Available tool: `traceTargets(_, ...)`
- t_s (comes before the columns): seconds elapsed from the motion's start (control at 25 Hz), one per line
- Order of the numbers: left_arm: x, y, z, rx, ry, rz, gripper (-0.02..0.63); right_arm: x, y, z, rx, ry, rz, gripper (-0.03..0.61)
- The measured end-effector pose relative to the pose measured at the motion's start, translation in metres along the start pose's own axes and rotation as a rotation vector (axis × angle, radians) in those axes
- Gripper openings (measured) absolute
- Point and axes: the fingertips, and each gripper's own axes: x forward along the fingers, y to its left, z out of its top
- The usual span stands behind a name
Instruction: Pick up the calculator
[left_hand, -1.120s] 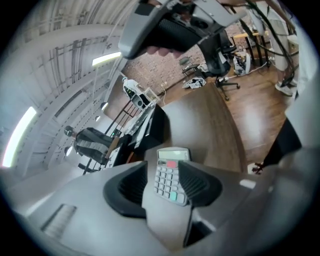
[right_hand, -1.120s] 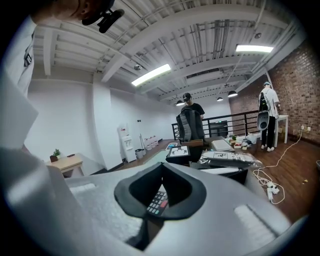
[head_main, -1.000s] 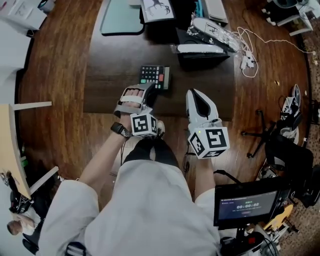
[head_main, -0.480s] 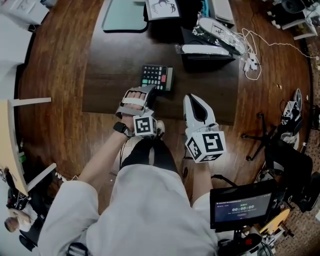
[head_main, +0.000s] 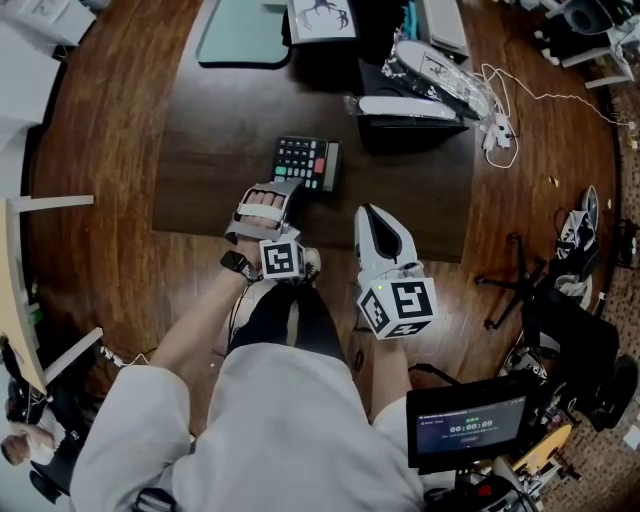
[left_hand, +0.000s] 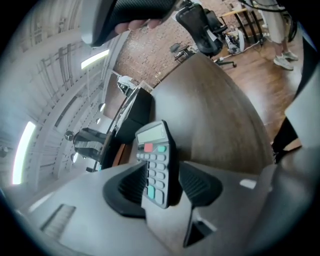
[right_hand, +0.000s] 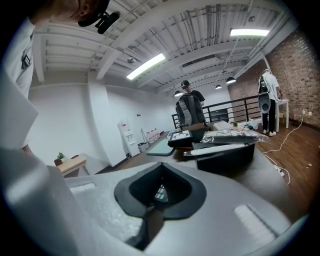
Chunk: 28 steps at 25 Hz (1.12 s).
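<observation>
The dark calculator (head_main: 307, 162), with green and red keys, is over the dark desk mat (head_main: 220, 120). My left gripper (head_main: 286, 190) reaches its near left end. In the left gripper view the calculator (left_hand: 156, 160) stands between the two black pads (left_hand: 131, 187), and the left gripper (left_hand: 162, 168) is shut on its near end. My right gripper (head_main: 366, 211) hovers to the right of the calculator, apart from it and holding nothing. In the right gripper view the tips of the right gripper (right_hand: 160, 164) meet, and calculator keys (right_hand: 160, 192) show through the hollow between the pads.
A black box (head_main: 415, 120) carrying plastic-wrapped items stands behind the right gripper. A teal pad (head_main: 245, 40) lies at the back left. A white cable (head_main: 500, 120) trails at the right. A small screen (head_main: 465, 430) and a tripod (head_main: 520, 280) stand on the floor. A person (right_hand: 190, 107) stands behind the table.
The left gripper stays at the calculator's near end, and the calculator now looks slightly larger in the head view. The right gripper has drifted a little left.
</observation>
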Motion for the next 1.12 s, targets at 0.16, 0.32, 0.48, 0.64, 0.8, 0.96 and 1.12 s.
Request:
traceTargets(0.16,0.005,0.004,-0.001,0.016,0.007,0.024,0.207,0.006,-0.002,-0.003,0.003,0.005,0.005,0.002)
traceTargets(0.32,0.002,0.008,0.003,0.061,-0.002,0.064,0.207,0.010,-0.005,-0.007,0.011,0.012,0.005,0.002)
traceTargets(0.48,0.000,0.000,0.004,0.066,-0.019,0.074,0.185,0.013,-0.004,-0.008,0.013,0.016,0.013,0.002)
traceTargets(0.64,0.002,-0.006,0.004,0.056,-0.015,0.068,0.114,0.014,-0.003,-0.011,0.016,0.020,0.022,0.002)
traceTargets(0.8,0.001,-0.008,0.002,0.050,-0.012,0.075,0.092,0.013,-0.002,-0.013,0.026,0.024,0.027,0.002)
traceTargets(0.96,-0.001,-0.003,0.000,0.032,-0.017,0.088,0.080,0.013,-0.005,-0.014,0.029,0.027,0.026,0.002)
traceTargets(1.12,-0.004,0.002,0.002,-0.001,-0.025,0.087,0.074,0.015,-0.008,-0.010,0.032,0.019,0.023,0.002)
